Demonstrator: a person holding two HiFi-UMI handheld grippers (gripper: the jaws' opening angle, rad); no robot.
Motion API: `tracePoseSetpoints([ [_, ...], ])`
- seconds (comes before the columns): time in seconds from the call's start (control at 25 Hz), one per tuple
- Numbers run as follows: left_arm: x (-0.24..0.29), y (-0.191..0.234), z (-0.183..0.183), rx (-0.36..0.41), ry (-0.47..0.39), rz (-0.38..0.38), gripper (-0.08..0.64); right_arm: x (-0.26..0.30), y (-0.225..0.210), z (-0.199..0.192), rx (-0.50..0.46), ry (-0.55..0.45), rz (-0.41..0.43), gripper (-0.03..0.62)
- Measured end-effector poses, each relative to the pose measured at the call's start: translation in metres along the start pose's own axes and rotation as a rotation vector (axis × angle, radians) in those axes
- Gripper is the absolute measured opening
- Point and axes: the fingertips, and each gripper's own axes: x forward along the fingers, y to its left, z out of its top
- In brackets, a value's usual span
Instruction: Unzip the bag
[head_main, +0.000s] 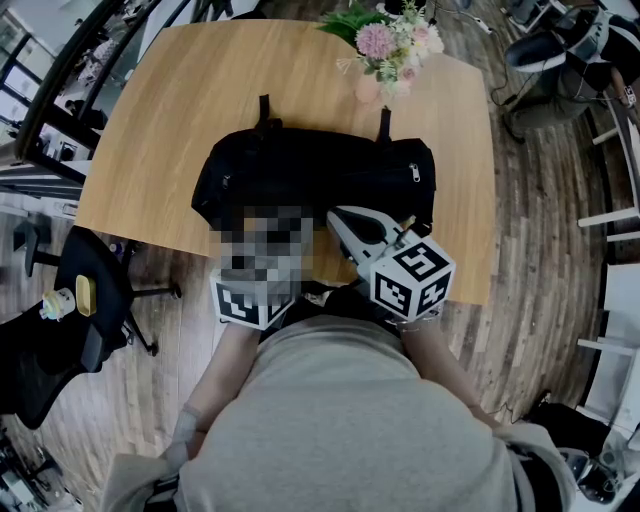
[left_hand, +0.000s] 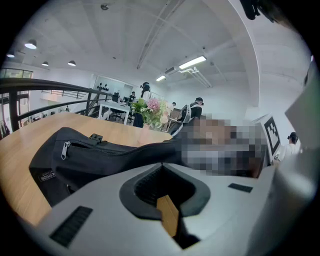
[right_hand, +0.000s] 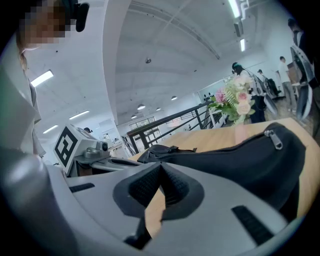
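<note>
A black zipped bag (head_main: 315, 175) lies across the wooden table (head_main: 180, 110) near its front edge. One zipper pull (head_main: 415, 172) hangs at the bag's right end. My right gripper (head_main: 336, 216) is shut and empty, its tip over the bag's near side. The left gripper's marker cube (head_main: 248, 300) shows at the table's edge; its jaws are hidden by a mosaic patch. In the left gripper view the shut, empty gripper (left_hand: 161, 165) faces the bag (left_hand: 100, 157) and a zipper pull (left_hand: 65, 149). In the right gripper view the shut gripper (right_hand: 161, 165) sits beside the bag (right_hand: 240, 160) with its pull (right_hand: 272, 135).
A vase of pink flowers (head_main: 390, 45) stands at the table's far edge behind the bag. A black office chair (head_main: 90, 310) is on the floor to the left. Bare tabletop lies left of the bag.
</note>
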Motion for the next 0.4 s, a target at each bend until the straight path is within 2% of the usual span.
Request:
tracePoseSetpoints([
  [0.2, -0.0011, -0.0005, -0.0011, 0.001, 0.005, -0.001, 0.020, -0.0006, 0.0009, 0.0008, -0.005, 0.001, 0.001, 0.006],
  [0.4, 0.0017, -0.0023, -0.0090, 0.016, 0.049, -0.008, 0.020, -0.0011, 0.0012, -0.0001, 0.002, 0.003, 0.009, 0.006],
])
